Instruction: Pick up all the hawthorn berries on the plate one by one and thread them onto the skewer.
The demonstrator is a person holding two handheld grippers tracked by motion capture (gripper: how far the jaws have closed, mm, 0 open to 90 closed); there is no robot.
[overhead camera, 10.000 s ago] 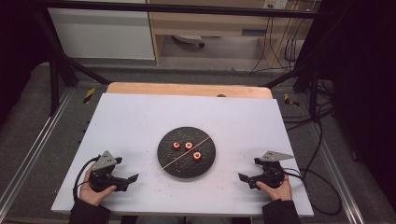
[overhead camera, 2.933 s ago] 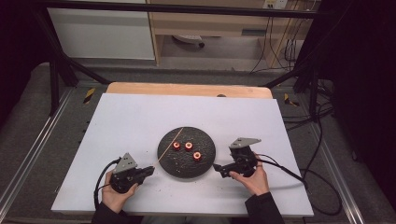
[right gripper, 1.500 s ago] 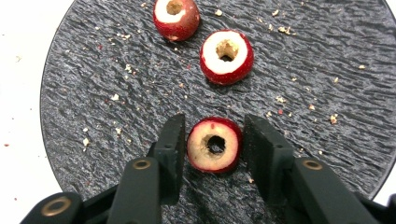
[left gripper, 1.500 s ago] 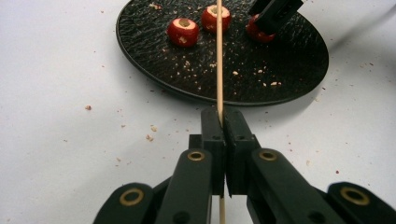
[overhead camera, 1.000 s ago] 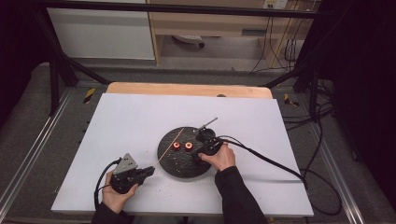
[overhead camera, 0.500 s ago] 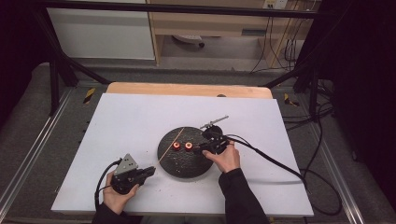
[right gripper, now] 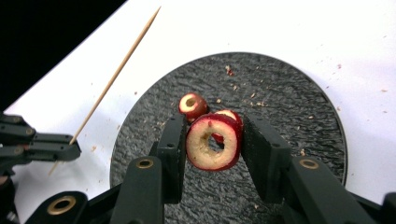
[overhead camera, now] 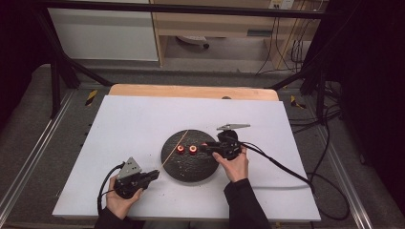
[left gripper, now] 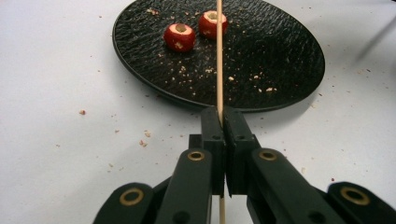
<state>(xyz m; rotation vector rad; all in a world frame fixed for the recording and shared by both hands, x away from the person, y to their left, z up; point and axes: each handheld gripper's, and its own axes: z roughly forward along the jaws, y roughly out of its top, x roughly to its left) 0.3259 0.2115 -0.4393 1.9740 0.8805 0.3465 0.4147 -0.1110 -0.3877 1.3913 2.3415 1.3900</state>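
White sheeting covers the surface [overhead camera: 143, 124], and near its middle sits a round black plate [overhead camera: 188, 169] scattered with crumbs. The left hand-held gripper [left gripper: 219, 123] is clamped on a thin wooden skewer [left gripper: 219, 56] whose tip reaches out over the plate. The right hand-held gripper [right gripper: 212, 140] is closed on a cored red fruit ring [right gripper: 213, 141], lifted above the plate with its hole facing the camera. Two more red fruit pieces [overhead camera: 186, 149] lie on the plate.

To thread it well, I'd say the ring's hole must be turned to line up with the skewer's point, then slid on slowly while the left side keeps the stick steady and level; too hard a squeeze could split the soft ring.

From the high view, the held ring is largely masked by the right hand [overhead camera: 233, 164]. The skewer's rear end runs out of the left gripper view's bottom edge. What kind of fruit this is I cannot tell.
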